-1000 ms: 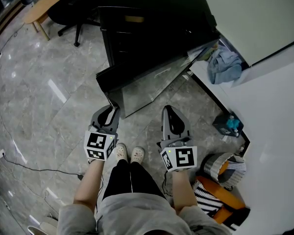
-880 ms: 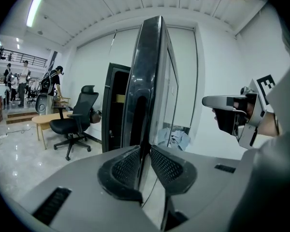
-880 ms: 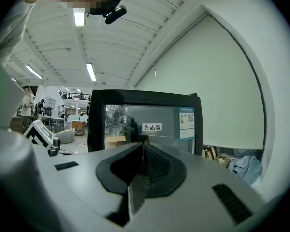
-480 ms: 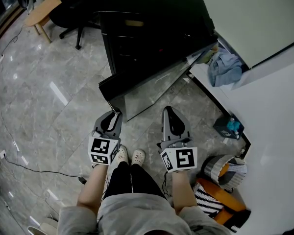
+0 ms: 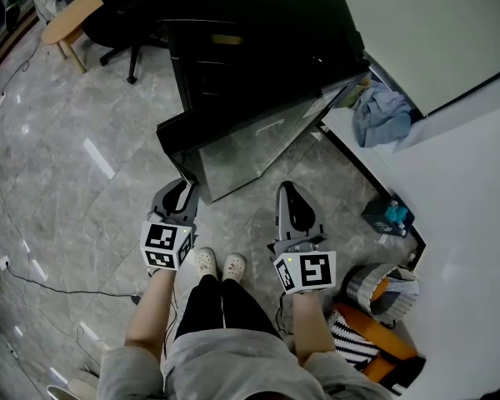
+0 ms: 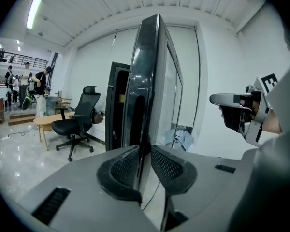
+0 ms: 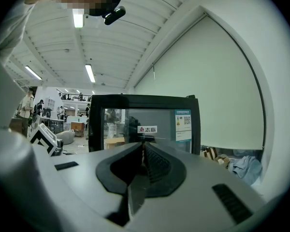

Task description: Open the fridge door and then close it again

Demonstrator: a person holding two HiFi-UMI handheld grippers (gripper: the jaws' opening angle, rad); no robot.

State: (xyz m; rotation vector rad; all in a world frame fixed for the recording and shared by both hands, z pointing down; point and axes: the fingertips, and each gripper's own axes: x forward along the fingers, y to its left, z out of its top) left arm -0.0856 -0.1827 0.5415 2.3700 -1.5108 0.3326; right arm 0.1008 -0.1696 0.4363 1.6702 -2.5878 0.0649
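Note:
A black fridge [image 5: 258, 32] stands ahead with its glass door [image 5: 250, 136] swung partly out toward me. In the left gripper view the door's free edge [image 6: 147, 100] runs upright between the jaws. My left gripper [image 6: 145, 166] is shut on that edge, and in the head view the left gripper [image 5: 183, 192] sits at the door's lower left corner. My right gripper [image 5: 288, 194] hangs level in front of the glass, apart from it. In its own view the right gripper [image 7: 142, 161] is shut with nothing held, facing the door [image 7: 150, 124].
An office chair [image 6: 77, 124] and a wooden table [image 5: 71, 15] stand to the left of the fridge. A blue cloth [image 5: 379, 111] lies on a white ledge at right. A dark box [image 5: 389, 212] and a striped bag [image 5: 383, 286] sit on the floor by my right side.
The left gripper and the door edge it holds have shifted a little to the left since half a second ago. The right gripper has stayed where it was.

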